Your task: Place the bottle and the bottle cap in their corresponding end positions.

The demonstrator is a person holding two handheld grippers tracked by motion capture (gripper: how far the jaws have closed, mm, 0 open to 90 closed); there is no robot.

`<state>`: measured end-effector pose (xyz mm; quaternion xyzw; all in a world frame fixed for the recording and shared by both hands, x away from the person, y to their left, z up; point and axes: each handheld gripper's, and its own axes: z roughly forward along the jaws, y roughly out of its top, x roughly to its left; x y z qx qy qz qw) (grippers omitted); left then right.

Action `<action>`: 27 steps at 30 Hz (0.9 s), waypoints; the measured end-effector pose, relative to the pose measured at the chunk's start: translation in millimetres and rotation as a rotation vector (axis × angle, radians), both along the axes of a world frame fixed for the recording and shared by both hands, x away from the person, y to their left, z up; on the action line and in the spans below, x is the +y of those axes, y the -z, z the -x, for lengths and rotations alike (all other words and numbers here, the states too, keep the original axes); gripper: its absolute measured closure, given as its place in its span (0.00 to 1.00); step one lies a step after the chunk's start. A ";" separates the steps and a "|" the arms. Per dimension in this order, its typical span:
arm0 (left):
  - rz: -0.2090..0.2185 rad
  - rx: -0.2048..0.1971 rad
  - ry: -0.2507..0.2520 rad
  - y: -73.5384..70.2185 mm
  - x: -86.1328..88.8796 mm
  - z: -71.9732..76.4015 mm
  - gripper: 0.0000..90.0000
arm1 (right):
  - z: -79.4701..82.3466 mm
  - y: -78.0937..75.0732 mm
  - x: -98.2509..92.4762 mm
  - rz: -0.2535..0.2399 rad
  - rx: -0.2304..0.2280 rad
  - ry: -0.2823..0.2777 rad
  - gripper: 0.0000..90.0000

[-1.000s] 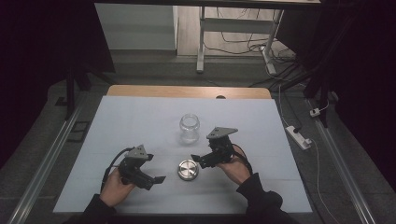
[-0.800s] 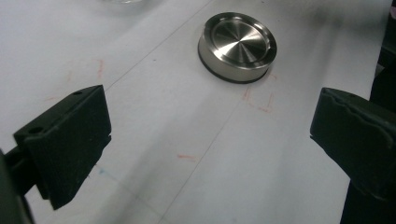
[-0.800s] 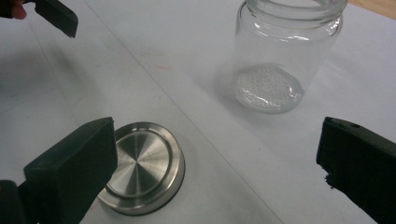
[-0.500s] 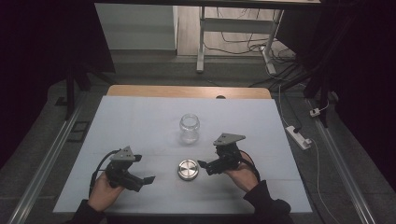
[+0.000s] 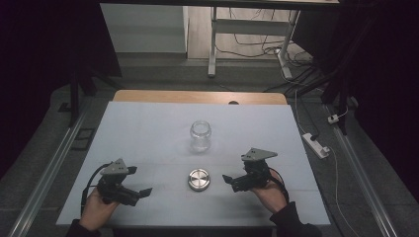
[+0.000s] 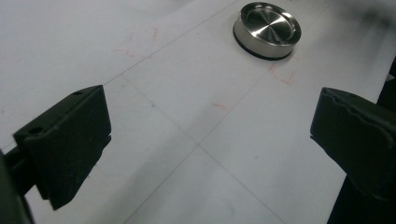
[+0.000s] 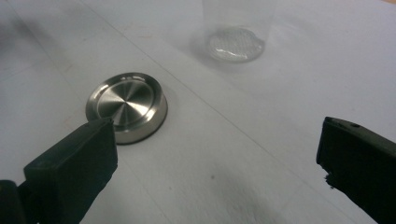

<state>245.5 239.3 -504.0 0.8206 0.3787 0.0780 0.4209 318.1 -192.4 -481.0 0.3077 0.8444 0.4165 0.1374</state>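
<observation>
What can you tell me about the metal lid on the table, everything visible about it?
The metal lid is a round, low disc of brushed, silvery metal with a raised rim, a faint radial sheen on its face and a thin dark ring around its base. It lies flat on the white table, off the glass jar standing behind it. Nothing touches it; it sits between the two open claws.

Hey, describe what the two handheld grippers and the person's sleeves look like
Both the left gripper and the right gripper are black, each with two blocky matte black jaws and a grey three-cornered plate on top. A black cable loops from each. The jaw pads look slightly worn at the edges. The person wears dark sleeves.
</observation>
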 end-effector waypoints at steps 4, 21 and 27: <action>0.003 0.002 -0.026 1.4 9.5 6.2 0.00 | 5.2 0.5 -10.1 -0.002 -0.004 0.023 0.00; 0.023 0.021 -0.135 8.6 48.0 34.9 0.00 | 32.7 2.5 -59.0 0.023 -0.021 0.155 0.00; 0.022 0.027 -0.164 12.1 55.8 44.0 0.00 | 43.8 6.2 -75.8 0.024 -0.009 0.200 0.00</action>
